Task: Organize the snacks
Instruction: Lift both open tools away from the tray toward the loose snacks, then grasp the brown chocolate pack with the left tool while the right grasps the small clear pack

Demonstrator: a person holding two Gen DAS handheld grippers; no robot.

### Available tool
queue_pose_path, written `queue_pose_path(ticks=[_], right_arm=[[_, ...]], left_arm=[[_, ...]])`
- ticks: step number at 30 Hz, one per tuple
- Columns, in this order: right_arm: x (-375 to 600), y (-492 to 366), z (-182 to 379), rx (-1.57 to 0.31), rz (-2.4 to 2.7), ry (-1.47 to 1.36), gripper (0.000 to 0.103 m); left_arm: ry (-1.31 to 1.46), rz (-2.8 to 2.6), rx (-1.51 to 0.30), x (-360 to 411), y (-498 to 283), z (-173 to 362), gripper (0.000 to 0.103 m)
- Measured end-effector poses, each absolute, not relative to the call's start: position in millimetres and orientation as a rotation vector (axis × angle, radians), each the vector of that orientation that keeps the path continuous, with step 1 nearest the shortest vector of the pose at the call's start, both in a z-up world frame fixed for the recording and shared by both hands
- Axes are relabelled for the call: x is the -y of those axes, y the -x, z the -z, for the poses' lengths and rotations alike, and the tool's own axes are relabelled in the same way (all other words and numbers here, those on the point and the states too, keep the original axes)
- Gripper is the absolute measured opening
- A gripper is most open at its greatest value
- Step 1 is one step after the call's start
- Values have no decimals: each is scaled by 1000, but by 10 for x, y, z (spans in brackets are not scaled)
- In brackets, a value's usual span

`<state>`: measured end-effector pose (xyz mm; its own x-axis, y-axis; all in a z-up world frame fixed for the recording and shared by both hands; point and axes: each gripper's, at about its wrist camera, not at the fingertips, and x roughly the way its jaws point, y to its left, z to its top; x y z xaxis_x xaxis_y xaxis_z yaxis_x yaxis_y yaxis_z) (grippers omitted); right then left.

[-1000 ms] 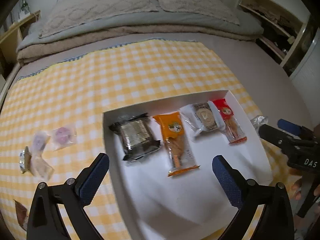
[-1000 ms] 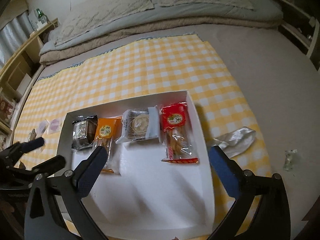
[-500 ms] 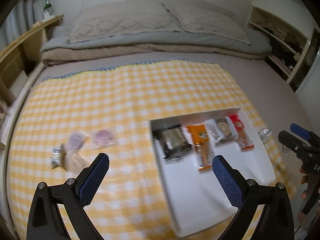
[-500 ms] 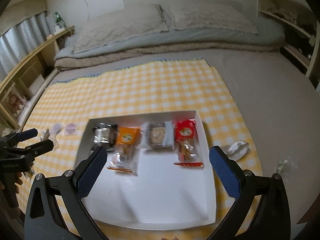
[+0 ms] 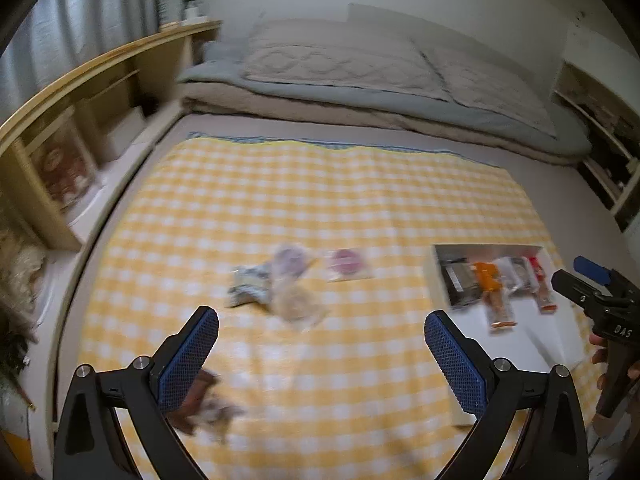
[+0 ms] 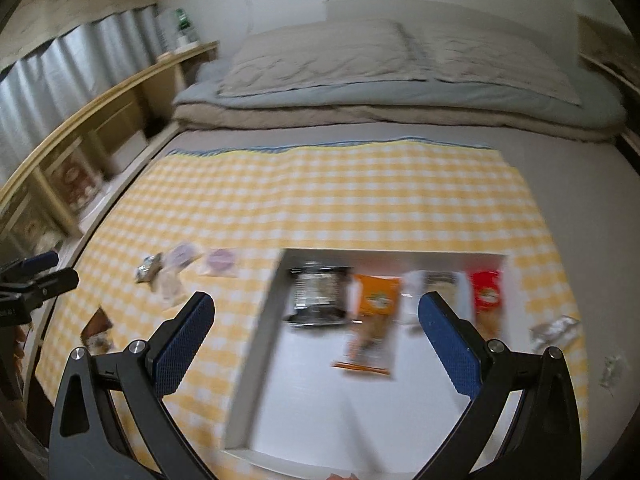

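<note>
A white box (image 6: 256, 344) lies on a yellow checked cloth (image 6: 320, 200) and holds a black packet (image 6: 318, 296), an orange packet (image 6: 374, 312), a pale packet (image 6: 434, 284) and a red packet (image 6: 486, 296) in a row. Loose snacks lie on the cloth to its left: a pink packet (image 5: 346, 264), a purple one (image 5: 290, 258), a silver one (image 5: 248, 286), a beige one (image 5: 298, 304) and a brown one (image 5: 200, 400). My left gripper (image 5: 322, 354) is open above the cloth, short of the loose snacks. My right gripper (image 6: 316, 344) is open above the box. Both are empty.
A crumpled silver wrapper (image 6: 554, 330) lies right of the box on the grey mattress (image 6: 580, 200). Pillows and folded bedding (image 6: 380, 80) lie at the far end. Wooden shelves (image 5: 72, 128) run along the left side. The frames are motion-blurred.
Both grippers have pulled back and swung left. The loose snacks now sit in front of the left gripper and the box has shifted right in both views. Both stay open.
</note>
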<state>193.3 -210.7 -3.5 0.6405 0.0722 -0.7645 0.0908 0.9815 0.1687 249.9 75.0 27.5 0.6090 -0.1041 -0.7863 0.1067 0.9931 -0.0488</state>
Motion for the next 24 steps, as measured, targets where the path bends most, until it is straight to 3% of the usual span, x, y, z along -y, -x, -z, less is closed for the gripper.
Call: queue_pose_path(ticks=[13,19,24], right_arm=[[823,-2184,165,-890,-249,-159,103],[285,-2209,356,-971,-454,-237,98],[-143,-2228,573,-1021,-568,-282,93]], left_arm=[[-35,96,-970,-1593,-2272,-76,102],[-62,116,-1045,-1878,-2372,213,93],[-83,110,-1104,-2041,-2533,455,78]])
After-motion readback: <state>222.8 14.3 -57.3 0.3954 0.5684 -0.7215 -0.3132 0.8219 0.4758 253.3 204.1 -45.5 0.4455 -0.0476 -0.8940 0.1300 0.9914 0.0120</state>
